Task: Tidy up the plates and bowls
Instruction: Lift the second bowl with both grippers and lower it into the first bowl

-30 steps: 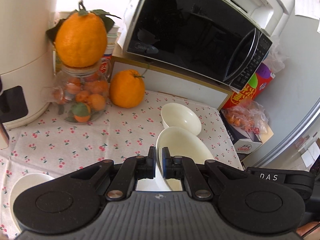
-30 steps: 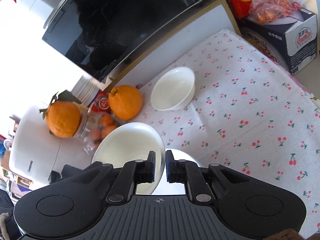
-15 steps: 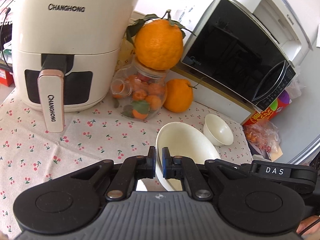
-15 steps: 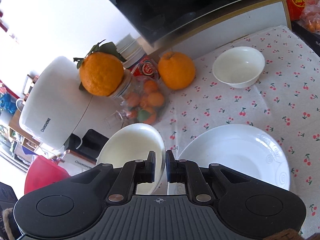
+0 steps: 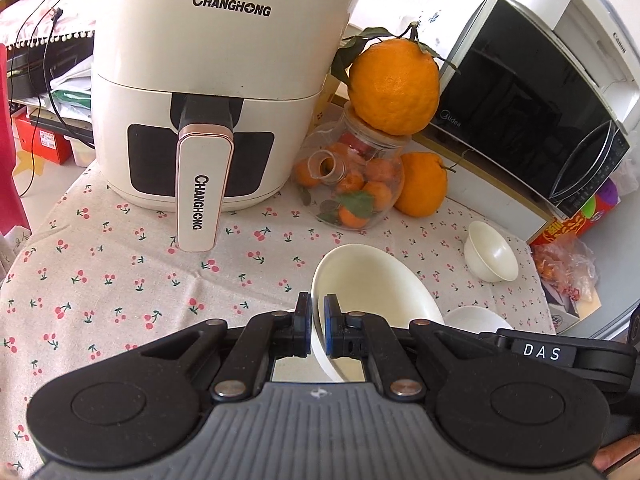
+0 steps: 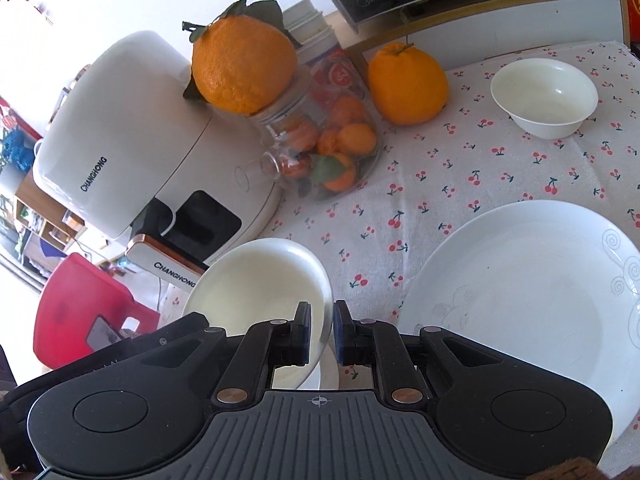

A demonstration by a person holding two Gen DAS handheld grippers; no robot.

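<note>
Here, bottom centre of each wrist view: left gripper (image 5: 317, 320) clamped on the rim of a cream bowl (image 5: 372, 292), bowl tilted, held above the cherry-print cloth (image 5: 120, 280); right gripper (image 6: 320, 328) clamped likewise on a white bowl's (image 6: 256, 280) rim. Lower right of the right view: large white plate (image 6: 520, 292) flat on the cloth. Farther, upper right: small bowl (image 6: 544, 96) upright. Beyond: glass jar (image 5: 352, 188) of small oranges, big orange (image 5: 394, 84) on top, air fryer (image 5: 216, 80) upper left, microwave (image 5: 532, 108) upper right
</note>
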